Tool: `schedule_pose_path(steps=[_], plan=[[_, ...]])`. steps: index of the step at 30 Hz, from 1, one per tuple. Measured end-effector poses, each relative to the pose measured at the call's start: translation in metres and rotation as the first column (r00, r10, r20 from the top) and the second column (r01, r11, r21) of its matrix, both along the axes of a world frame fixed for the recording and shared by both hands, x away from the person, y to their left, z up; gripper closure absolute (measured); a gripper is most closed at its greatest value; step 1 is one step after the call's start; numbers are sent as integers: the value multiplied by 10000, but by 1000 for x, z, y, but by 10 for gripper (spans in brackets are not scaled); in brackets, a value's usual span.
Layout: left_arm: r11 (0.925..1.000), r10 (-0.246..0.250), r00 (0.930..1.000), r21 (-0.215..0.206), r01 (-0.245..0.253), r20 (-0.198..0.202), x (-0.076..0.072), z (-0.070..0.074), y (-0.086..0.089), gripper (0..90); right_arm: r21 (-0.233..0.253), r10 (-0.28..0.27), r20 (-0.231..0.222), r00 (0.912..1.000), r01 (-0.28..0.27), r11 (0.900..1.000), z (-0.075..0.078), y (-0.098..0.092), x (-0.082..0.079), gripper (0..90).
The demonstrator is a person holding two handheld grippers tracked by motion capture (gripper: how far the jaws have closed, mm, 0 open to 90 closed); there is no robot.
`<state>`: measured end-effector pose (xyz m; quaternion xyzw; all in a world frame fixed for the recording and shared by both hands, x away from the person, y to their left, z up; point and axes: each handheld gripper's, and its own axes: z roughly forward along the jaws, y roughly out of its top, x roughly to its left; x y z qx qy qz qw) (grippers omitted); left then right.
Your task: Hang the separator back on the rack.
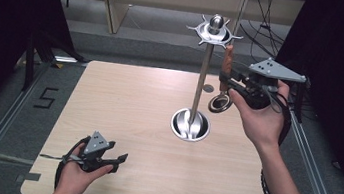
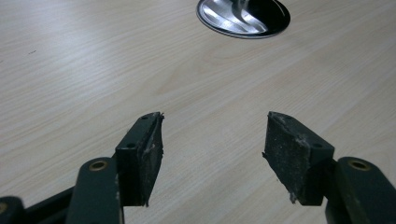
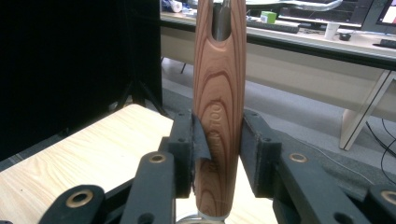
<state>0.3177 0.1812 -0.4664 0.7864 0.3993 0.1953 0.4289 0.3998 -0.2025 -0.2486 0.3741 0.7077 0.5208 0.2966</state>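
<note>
At the far right of the pale wooden worktop (image 1: 121, 120), we found the right tongs (image 1: 224, 78) clamped on the reddish-brown wooden handle of a kitchen utensil (image 3: 219, 116), held upright with its round metal head (image 1: 220, 103) hanging just above the surface. The right gripper view confirmed both jaws pressed against the handle's sides, near its lower end. Beside it stood the tall polished steel utensil stand (image 1: 203, 76), with a round base (image 1: 190, 125) and a ring of hooks (image 1: 215, 31) at its top. The left tongs (image 1: 113, 162) rested low at the near left, jaws apart and empty.

We judged the main risk to be a missed hook: the handle's hanging slot lay well above the grip, so any tilt could swing it wide. A knock against the slender post could also topple the stand.
</note>
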Motion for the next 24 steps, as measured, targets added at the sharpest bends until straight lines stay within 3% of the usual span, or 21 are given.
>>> schedule_pose_path(steps=[5, 6, 13, 14, 15, 19, 22, 24], plan=[[10000, 32, 10000, -71, -32, -26, 0, 0, -1, 365, -56, 1, -19, 10000, -1, 10000, 0, 0, 2, 686], [10000, 25, 10000, -70, -26, -21, 0, 0, -1, 365, 17, -44, -249, 9997, 44, 10000, 0, 1, 1, 686], [10000, -4, 10000, -3, 4, -12, 0, 0, 0, 365, -113, 45, -47, 10000, -45, 9999, 1, 1, 6, 686], [10000, -7, 10000, -6, 7, -17, 0, 0, 0, 365, 26, 13, -251, 9997, -13, 10000, 0, 3, 6, 686], [10000, -7, 10000, -5, 7, -11, 0, 0, 0, 365, -62, -9, -135, 9999, 8, 10000, 0, 3, 7, 686], [10000, -11, 10000, -13, 11, -3, 0, 0, 0, 365, 39, -27, -381, 9993, 28, 10000, 0, 5, 9, 686], [10000, -10, 10000, -17, 10, -6, 0, 0, 0, 365, -117, 17, -185, 9998, -19, 9999, -1, 5, 12, 686], [10000, 30, 10000, -73, -30, 1, 0, 0, 0, 365, 77, -44, -411, 9991, 47, 10000, -2, 7, 12, 686]])
